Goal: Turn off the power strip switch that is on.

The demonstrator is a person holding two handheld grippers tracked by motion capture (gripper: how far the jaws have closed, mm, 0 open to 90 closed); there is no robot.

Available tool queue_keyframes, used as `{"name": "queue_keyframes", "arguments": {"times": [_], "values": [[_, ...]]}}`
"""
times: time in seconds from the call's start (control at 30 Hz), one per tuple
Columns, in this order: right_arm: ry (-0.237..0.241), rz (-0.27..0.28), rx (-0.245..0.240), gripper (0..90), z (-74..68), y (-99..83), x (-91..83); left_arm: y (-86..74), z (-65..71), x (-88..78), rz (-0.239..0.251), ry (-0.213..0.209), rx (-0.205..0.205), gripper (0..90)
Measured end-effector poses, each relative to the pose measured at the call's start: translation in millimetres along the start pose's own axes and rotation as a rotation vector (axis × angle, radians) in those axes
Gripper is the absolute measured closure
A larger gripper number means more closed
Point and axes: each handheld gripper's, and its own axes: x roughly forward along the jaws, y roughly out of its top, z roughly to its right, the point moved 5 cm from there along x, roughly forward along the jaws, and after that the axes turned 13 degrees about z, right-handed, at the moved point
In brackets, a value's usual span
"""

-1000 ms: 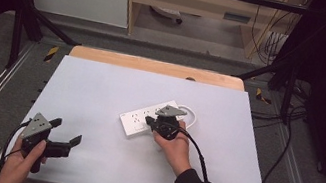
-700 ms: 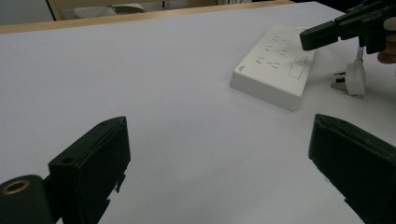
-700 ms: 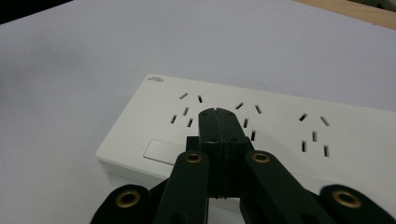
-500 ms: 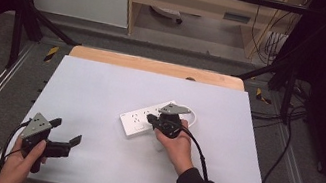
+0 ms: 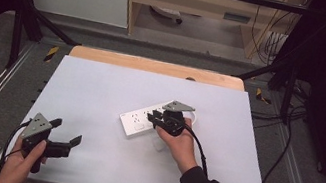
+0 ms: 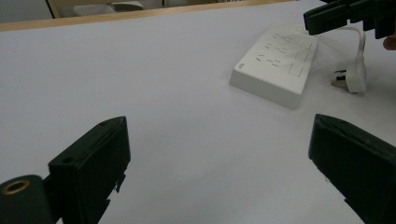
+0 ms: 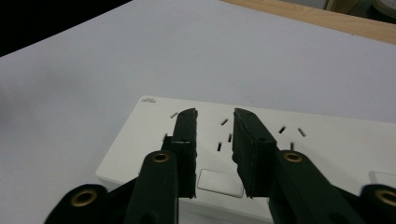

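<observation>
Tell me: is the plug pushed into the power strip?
No, the plug lies on the table beside the power strip.

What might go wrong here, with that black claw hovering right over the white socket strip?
The right gripper, jaws just opened a little with nothing between them, sits over the power strip; a downward push there might skid the strip across the smooth table. The loose plug and its cord lie beside the strip, so the hand could snag them. The left gripper rests far off, open, so nothing steadies the strip.
</observation>
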Motion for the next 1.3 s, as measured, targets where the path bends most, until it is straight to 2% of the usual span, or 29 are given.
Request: {"name": "queue_keyframes", "arguments": {"times": [0.17,0.23,0.27,0.43,0.47,0.53,0.57,0.6,0.63,0.67,0.7,0.8,1.03,1.3], "values": [[0.003,0.007,0.003,55.5,-0.2,2.3,-0.4,0.1,-0.7,-0.2,0.002,0.002,-0.002,5.3],[0.004,0.008,0.024,45.7,-0.2,4.1,-0.8,0.1,-0.3,-0.1,0.002,0.001,-0.003,5.3],[0.004,0.008,0.024,45.7,-0.2,4.1,-0.8,0.1,-0.3,-0.2,0.002,0.001,0.0,5.3],[0.0,0.007,0.053,33.3,2.2,6.3,-2.2,0.0,-0.4,0.1,0.002,0.003,-0.001,5.3],[-0.01,0.008,0.064,29.8,3.0,6.7,-2.8,0.0,-0.3,0.0,0.001,0.003,-0.001,5.3],[-0.016,0.013,0.054,23.2,4.1,7.6,-3.4,0.1,-0.2,-0.1,0.001,0.002,0.0,5.3],[-0.016,0.013,0.054,23.2,4.1,7.6,-3.4,0.1,-0.3,-0.1,0.001,0.002,0.0,5.3],[-0.031,0.019,0.05,17.2,4.8,9.1,-4.3,0.1,-0.3,0.0,0.002,0.003,0.0,5.3],[-0.031,0.019,0.05,17.2,4.8,9.1,-4.3,0.1,-0.4,0.1,0.002,0.003,-0.001,5.3],[-0.034,0.025,0.062,10.7,4.9,10.1,-5.0,0.1,-0.4,0.1,0.002,0.002,-0.001,5.3],[-0.039,0.026,0.062,8.0,4.9,10.4,-5.1,0.1,-0.4,0.0,0.001,0.003,-0.001,5.3],[-0.033,0.035,0.052,4.2,4.6,11.7,-5.8,0.3,-0.5,-0.2,0.003,0.003,0.0,5.3],[-0.039,0.047,0.033,5.1,8.1,16.8,-11.5,0.4,-0.6,-0.4,0.004,0.003,-0.001,5.3],[-0.044,0.061,0.045,5.3,14.5,23.1,-24.5,0.4,-0.6,-0.3,0.003,0.004,0.0,5.3]]}}
